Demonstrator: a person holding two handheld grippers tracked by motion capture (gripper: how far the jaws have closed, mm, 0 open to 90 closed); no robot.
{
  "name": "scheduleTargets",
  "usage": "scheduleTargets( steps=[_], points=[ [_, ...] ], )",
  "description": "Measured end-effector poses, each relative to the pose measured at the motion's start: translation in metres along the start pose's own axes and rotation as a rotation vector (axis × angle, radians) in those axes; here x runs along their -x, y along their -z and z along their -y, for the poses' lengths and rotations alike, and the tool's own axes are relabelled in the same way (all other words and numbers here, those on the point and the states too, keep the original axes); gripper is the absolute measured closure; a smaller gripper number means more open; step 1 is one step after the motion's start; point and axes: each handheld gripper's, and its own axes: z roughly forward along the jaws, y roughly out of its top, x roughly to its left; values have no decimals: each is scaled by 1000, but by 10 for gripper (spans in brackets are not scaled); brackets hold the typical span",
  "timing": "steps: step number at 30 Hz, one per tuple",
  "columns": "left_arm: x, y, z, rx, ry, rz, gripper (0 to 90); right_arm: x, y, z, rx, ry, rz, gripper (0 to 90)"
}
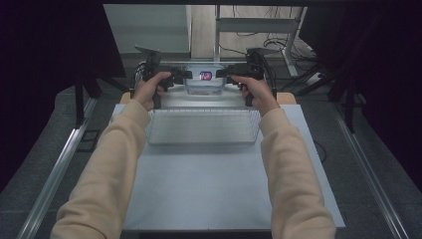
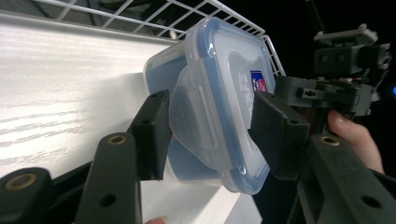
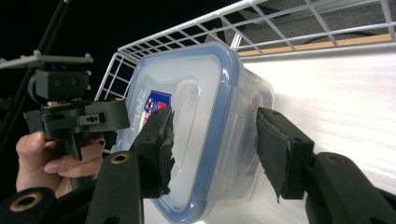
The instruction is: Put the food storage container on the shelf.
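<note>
A clear plastic container [image 1: 205, 83] with a blue-rimmed lid and a red-and-blue sticker hangs between my two grippers, beyond the wire basket. My left gripper [image 1: 185, 75] clamps its left end. In the left gripper view one pad lies on the lid and the other on the base of the container [image 2: 224, 84], so that gripper [image 2: 212, 135] is shut on it. My right gripper [image 1: 224, 74] clamps the opposite end. In the right gripper view this gripper [image 3: 215, 149] has its worn pads pressed on the lid and base of the container [image 3: 196, 93].
A white wire basket [image 1: 204, 127] stands on the pale table [image 1: 209, 184] between the person's forearms. Its wire rim [image 3: 187, 28] runs close behind the container. Dark curtains, a metal frame and cables lie beyond the table's far edge.
</note>
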Motion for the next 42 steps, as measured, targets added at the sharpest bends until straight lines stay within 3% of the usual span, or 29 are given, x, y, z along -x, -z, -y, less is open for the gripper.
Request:
scheduleTargets(
  steps=[5, 8, 11, 14, 18, 22, 24, 27, 30, 33, 36, 39, 42],
  points=[
    [-3, -3, 1, 11, 18, 3, 469, 3, -2, 1, 16, -26, -1, 463],
    [-5, -4, 2, 25, 13, 9, 450, 2, -4, 3, 32, -13, 12, 438],
    [-5, -6, 3, 35, 1, -8, 391, 2, -5, 5, 54, -12, 2, 350],
    [-2, -6, 4, 62, -2, 2, 309, 0, -4, 5, 99, -8, -11, 268],
    [10, 2, 8, 103, -78, -70, 227, -16, 4, 10, 146, 49, 19, 175],
    [28, 13, 21, 156, -190, -143, 179, -36, 14, 23, 165, 187, 129, 155],
    [35, 18, 32, 167, -234, -165, 176, -43, 21, 34, 183, 246, 145, 155],
    [39, 26, 52, 142, -268, -132, 176, -48, 32, 51, 172, 303, 134, 162],
    [44, 35, 79, 128, -358, -186, 181, -47, 45, 73, 158, 403, 161, 171],
    [45, 44, 113, 119, -423, -189, 187, -40, 59, 102, 148, 487, 170, 180],
    [44, 50, 148, 112, -487, -227, 195, -29, 72, 133, 154, 499, 131, 207],
    [37, 53, 183, 107, -503, -206, 207, -14, 80, 167, 148, 510, 111, 210],
    [28, 53, 213, 77, -531, -228, 218, 0, 86, 198, 146, 527, 121, 210]
  ],
)
